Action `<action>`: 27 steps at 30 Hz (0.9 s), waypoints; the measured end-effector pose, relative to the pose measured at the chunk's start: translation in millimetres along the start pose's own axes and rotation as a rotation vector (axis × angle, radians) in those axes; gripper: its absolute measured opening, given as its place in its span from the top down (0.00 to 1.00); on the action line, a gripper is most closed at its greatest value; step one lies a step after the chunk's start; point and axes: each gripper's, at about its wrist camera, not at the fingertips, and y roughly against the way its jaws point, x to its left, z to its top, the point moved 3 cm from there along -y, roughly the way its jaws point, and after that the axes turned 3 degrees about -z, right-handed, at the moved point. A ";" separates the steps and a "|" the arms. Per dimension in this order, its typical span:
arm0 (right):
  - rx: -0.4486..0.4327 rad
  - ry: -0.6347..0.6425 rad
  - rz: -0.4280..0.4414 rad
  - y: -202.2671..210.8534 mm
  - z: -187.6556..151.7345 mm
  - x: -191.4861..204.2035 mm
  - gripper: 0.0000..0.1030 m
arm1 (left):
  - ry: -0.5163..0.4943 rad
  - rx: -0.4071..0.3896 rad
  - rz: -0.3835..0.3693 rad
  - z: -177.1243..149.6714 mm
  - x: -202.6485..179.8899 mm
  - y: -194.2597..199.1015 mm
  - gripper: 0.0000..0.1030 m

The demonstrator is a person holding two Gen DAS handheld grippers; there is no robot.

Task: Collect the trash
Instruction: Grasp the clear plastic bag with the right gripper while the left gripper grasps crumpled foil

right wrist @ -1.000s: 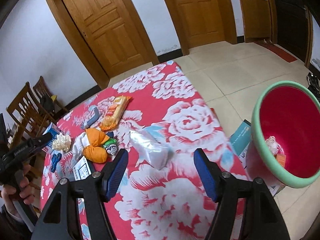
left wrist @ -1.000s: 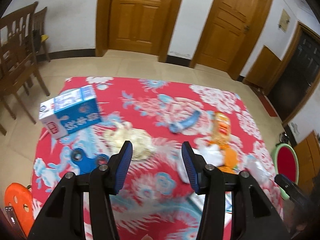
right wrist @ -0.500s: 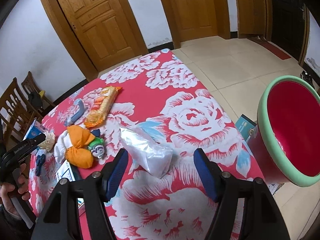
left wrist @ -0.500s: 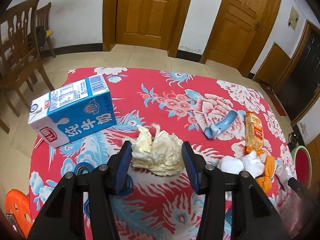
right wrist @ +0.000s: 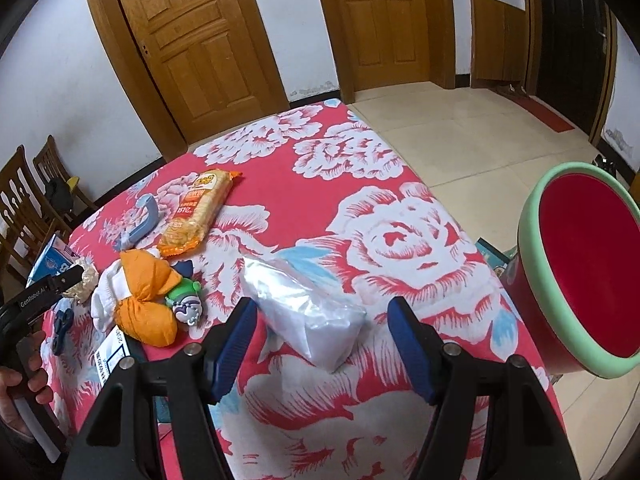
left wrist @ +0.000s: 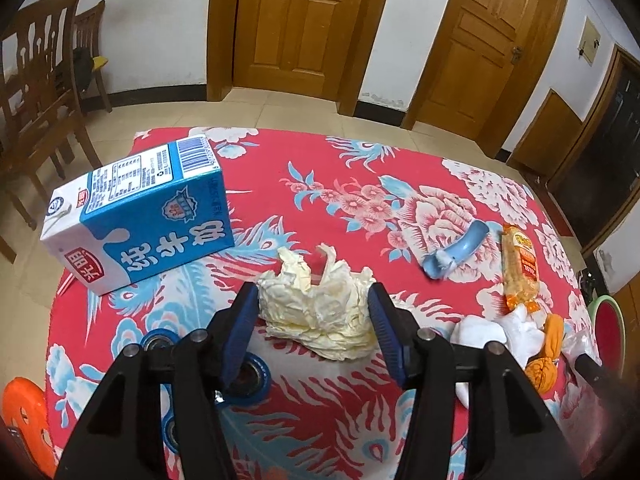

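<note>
Wooden doors and white walls stand behind a table [left wrist: 320, 432] spread with a red cloth printed with large white and blue flowers. Near the middle of that cloth, just right of the blue-and-white milk carton [left wrist: 136, 212] lying on its side, sits a crumpled cream-coloured paper wad [left wrist: 316, 306], creased, puffy and loosely balled. The left gripper [left wrist: 312, 330] hangs over it with the wad between its blue pads; its jaws have just been opening further, and small gaps show at both sides, so the pads do not press. Farther right of the carton lie a pale blue scoop [left wrist: 460, 246], an orange snack packet [left wrist: 520, 268] and an orange-and-white cloth bundle [left wrist: 516, 340]. In the right wrist view, a clear plastic bag [right wrist: 308, 312], glossy, wrinkled and whitish, lies on the cloth past the bundle, toward the table's right edge. The right gripper [right wrist: 320, 344] stands wide around its near end, pads apart from it. Off that edge a red bin [right wrist: 580, 272] with a mint-green rim stands tilted.
</note>
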 end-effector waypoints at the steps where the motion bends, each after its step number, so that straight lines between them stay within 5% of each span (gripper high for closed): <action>1: -0.004 0.004 -0.002 -0.5 0.1 0.2 0.32 | 0.003 -0.001 0.002 -0.2 0.2 -0.4 0.46; 15: -0.037 0.012 -0.039 -0.7 -0.4 -6.2 0.67 | -0.025 -0.015 0.018 -3.1 -5.3 -2.6 0.46; 27: -0.049 -0.028 0.004 7.4 -0.2 -18.7 0.72 | -0.062 -0.044 0.024 0.3 -14.2 10.1 0.79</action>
